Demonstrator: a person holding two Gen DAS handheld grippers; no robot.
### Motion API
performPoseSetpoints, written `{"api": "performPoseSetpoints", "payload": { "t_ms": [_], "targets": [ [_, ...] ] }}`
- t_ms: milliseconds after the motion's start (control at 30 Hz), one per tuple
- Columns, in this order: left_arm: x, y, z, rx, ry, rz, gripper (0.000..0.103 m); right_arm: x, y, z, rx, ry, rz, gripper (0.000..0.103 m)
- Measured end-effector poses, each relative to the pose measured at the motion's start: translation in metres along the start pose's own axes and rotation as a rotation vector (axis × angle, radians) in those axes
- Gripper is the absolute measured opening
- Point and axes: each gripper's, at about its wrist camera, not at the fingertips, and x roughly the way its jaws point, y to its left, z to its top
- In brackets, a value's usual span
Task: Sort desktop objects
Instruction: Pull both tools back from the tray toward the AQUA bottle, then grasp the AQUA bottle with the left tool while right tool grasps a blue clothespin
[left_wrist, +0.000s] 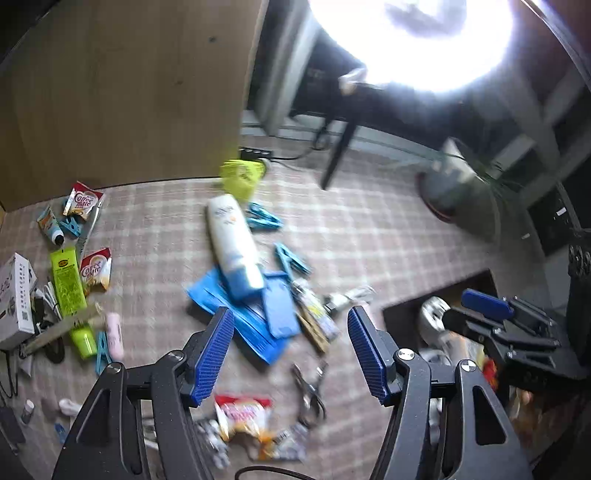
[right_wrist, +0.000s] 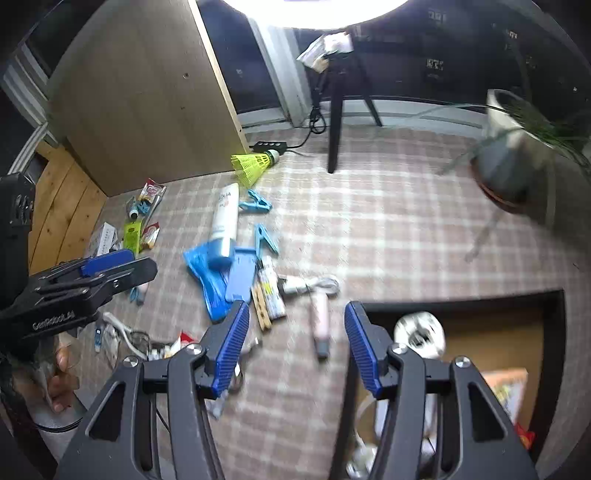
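Both tools are empty: the left gripper (left_wrist: 291, 350) and the right gripper (right_wrist: 293, 341) stand with jaws spread wide above the checked cloth (right_wrist: 388, 229), nothing between the pads. The likeliest item for sorting, by judgement, is the white bottle (right_wrist: 224, 221) with pale blue cap, lying on its side near the middle of the cloth, cap end resting on a crumpled blue plastic bag (right_wrist: 207, 280) and touching a blue card holder (right_wrist: 240, 275). It appears rigid plastic, smooth and probably slippery, moderate in weight if filled; a grip across the mid-body, square to its long axis, looks safest, since the rounded ends would likely squirt out. The pink tube (right_wrist: 319, 317) nearer the right gripper is lighter and softer and may be taken mid-length. An open dark box (right_wrist: 554, 332) at the cloth's near right corner already holds a tape roll (right_wrist: 419, 328). Blue clothes pegs (right_wrist: 255, 203) and a yellow shuttlecock (right_wrist: 251, 164) lie towards the far edge. Blur obscures finer detail.
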Motion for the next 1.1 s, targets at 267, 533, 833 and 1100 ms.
{"api": "performPoseSetpoints", "payload": {
  "t_ms": [267,533,833,1100],
  "targets": [
    [0.082,0.027,0.034,-0.049,0.127,0.049,0.061,0.080,0.008,0.044,-0.047,0.080,-0.047,0.053],
    [0.126,0.039,0.049,-0.057,0.161,0.068,0.060,0.135,0.012,0.085,-0.087,0.140,-0.036,0.053],
    [0.152,0.036,0.048,-0.017,0.157,0.101,0.050,0.174,0.031,0.119,-0.127,0.176,-0.023,0.053],
    [0.156,0.057,0.047,-0.077,0.153,0.067,0.045,0.200,0.048,0.123,-0.156,0.208,-0.005,0.053]
  ]
}}
